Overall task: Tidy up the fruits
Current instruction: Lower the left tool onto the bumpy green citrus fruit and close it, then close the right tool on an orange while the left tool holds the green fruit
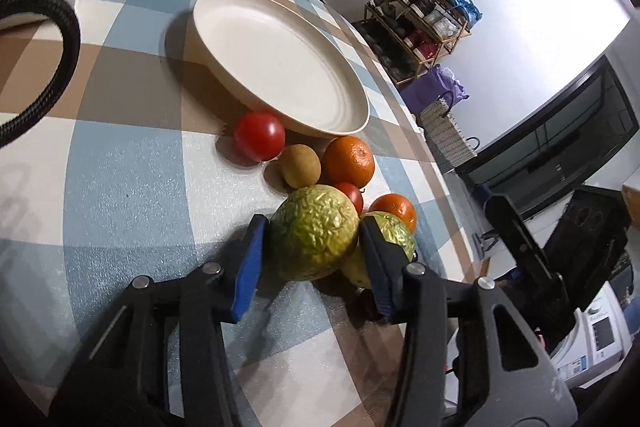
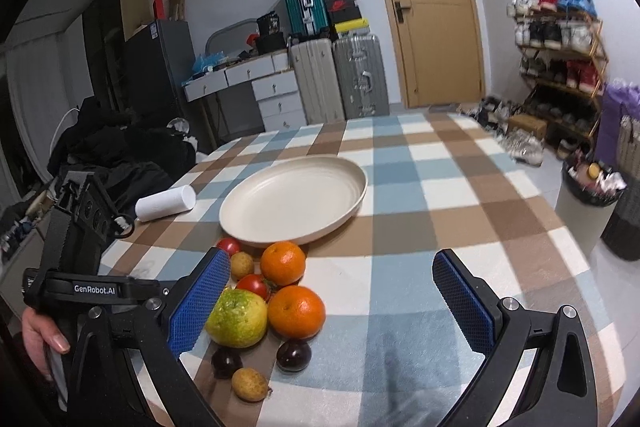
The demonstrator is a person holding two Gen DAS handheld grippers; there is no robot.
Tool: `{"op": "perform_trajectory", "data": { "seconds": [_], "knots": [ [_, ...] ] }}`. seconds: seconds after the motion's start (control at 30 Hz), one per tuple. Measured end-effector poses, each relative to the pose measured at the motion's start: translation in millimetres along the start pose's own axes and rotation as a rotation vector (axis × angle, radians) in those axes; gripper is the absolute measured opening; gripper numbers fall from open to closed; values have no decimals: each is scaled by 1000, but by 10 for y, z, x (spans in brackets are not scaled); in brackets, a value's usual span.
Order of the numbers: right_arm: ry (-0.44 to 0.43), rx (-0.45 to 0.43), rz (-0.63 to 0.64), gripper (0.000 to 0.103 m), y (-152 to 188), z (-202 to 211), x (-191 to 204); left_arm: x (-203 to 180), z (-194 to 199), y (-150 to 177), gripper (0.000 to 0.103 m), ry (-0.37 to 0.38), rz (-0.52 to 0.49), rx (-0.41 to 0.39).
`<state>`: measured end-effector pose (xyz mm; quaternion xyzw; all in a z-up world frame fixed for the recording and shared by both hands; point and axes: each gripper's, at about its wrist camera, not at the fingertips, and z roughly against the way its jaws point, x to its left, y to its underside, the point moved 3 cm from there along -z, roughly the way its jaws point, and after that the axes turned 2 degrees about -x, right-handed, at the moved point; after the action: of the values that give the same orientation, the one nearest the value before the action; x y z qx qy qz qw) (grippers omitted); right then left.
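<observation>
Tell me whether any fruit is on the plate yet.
No. The cream plate is bare inside, and the oranges, tomatoes and green fruit lie on the tablecloth beside it.

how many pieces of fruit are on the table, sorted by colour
Orange: 2, one behind the other
Red: 2, one by the plate, one in the pile
Green-yellow: 1, between the left gripper fingers
Tan-brown: 2
Dark purple: 2
Total: 9
</observation>
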<state>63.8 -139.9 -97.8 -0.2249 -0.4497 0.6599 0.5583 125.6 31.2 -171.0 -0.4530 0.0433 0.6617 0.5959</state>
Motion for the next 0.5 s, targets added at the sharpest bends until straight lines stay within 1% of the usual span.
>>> {"op": "perform_trajectory", "data": {
  "seconds": [0.2, 0.37, 0.4, 0.47, 0.5],
  "knots": [
    [-102, 95, -98, 103, 73, -131, -74, 16, 57, -9, 43, 8, 0, -12],
    [-166, 154, -141, 102, 164, -273, -47, 19, 22, -21, 43, 8, 0, -3],
    [-172, 162, -144, 101, 176, -292, -41, 20, 32, -13, 43, 11, 2, -5],
    [-185, 183, -156, 93, 203, -339, -35, 25, 36, -4, 43, 10, 1, -6],
    [-191, 193, -166, 91, 214, -360, -38, 29, 46, 23, 43, 10, 0, -7]
  ]
}}
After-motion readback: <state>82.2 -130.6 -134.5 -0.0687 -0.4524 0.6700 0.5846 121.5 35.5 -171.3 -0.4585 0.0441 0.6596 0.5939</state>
